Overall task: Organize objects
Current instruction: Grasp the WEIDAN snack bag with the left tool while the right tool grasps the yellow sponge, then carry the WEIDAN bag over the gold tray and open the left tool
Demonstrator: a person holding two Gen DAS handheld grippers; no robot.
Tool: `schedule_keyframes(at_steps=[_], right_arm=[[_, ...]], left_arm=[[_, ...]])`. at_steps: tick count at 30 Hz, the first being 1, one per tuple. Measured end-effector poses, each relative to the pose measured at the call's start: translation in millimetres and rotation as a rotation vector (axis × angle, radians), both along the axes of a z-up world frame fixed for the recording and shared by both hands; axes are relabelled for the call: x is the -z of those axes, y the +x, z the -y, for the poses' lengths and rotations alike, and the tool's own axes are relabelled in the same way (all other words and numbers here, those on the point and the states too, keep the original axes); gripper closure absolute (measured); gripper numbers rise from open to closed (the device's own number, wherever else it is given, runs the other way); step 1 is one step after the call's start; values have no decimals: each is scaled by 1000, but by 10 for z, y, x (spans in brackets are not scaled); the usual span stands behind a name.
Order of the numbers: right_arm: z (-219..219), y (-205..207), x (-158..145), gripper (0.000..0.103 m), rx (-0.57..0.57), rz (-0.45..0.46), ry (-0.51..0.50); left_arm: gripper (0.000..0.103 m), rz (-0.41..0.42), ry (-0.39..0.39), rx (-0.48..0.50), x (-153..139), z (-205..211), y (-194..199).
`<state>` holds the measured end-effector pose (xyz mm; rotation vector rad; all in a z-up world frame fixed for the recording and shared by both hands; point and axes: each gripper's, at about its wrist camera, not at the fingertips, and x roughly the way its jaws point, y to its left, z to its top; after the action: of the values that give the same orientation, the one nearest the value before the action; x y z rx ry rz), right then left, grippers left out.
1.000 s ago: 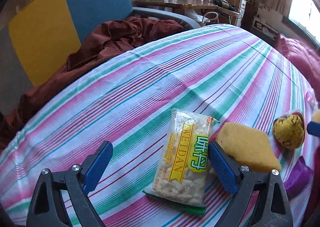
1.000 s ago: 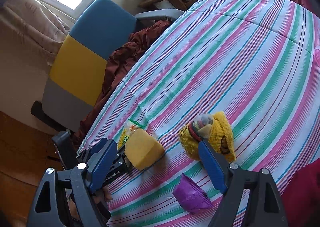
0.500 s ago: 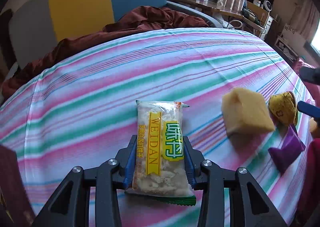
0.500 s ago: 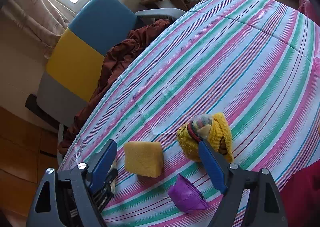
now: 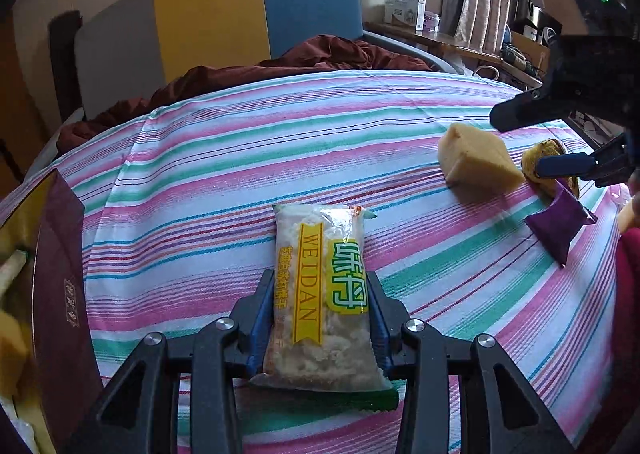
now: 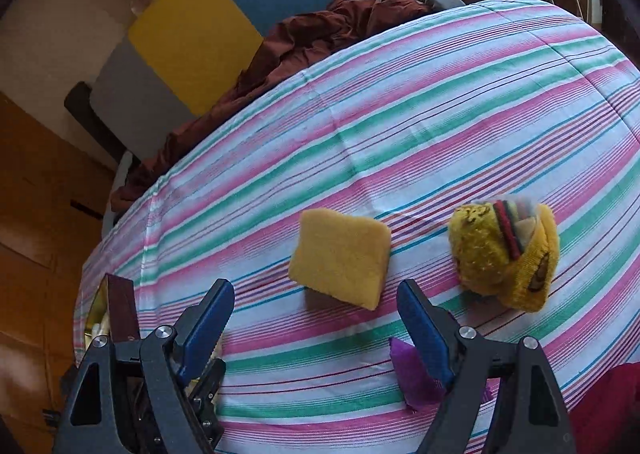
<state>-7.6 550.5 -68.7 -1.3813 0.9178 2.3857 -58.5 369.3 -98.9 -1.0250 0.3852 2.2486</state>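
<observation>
My left gripper (image 5: 320, 294) is shut on a clear snack packet (image 5: 320, 294) with a yellow WEIDAN label and holds it above the striped tablecloth (image 5: 240, 157). My right gripper (image 6: 316, 306) is open and empty, just in front of a yellow sponge (image 6: 340, 258), which also shows in the left wrist view (image 5: 476, 161). A yellow knitted toy (image 6: 504, 254) lies to the sponge's right. A purple packet (image 6: 416, 378) lies partly behind the right finger; it also shows in the left wrist view (image 5: 560, 221).
A dark red box (image 5: 64, 294) stands open at the table's left edge with a yellow sponge-like piece inside; it also shows in the right wrist view (image 6: 120, 306). A blue, yellow and grey chair (image 5: 256, 13) with a maroon cloth (image 5: 320, 57) stands behind the table.
My left gripper has closed on the snack packet and lifted it, swinging left so that the dark red box has come into view. My right gripper has moved closer to the sponge.
</observation>
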Motion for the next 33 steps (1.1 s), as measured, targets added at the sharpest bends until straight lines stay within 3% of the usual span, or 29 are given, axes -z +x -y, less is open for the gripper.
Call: schedule_keyframes(at_steps=[5, 9, 11, 12, 22, 26, 29, 33], right_arm=[[31, -287, 11, 18, 15, 86, 134], [-18, -502, 260, 18, 34, 169, 176], [-25, -536, 332, 26, 6, 187, 141], [-34, -534, 329, 39, -1, 178, 145], [-56, -535, 391, 39, -28, 202, 185], [-11, -543, 415, 33, -56, 207, 216], [96, -577, 439, 22, -113, 217, 279], [78, -572, 421, 24, -114, 230, 288]], left_arm=[[60, -10, 10, 2, 15, 9, -12], [60, -8, 22, 2, 19, 27, -11], [59, -7, 26, 2, 23, 30, -15], [59, -8, 27, 2, 24, 31, -15], [59, -5, 31, 4, 24, 41, -15], [59, -5, 32, 4, 24, 45, -18], [59, -6, 31, 4, 23, 45, -18], [59, -14, 23, 3, 13, 32, -4]])
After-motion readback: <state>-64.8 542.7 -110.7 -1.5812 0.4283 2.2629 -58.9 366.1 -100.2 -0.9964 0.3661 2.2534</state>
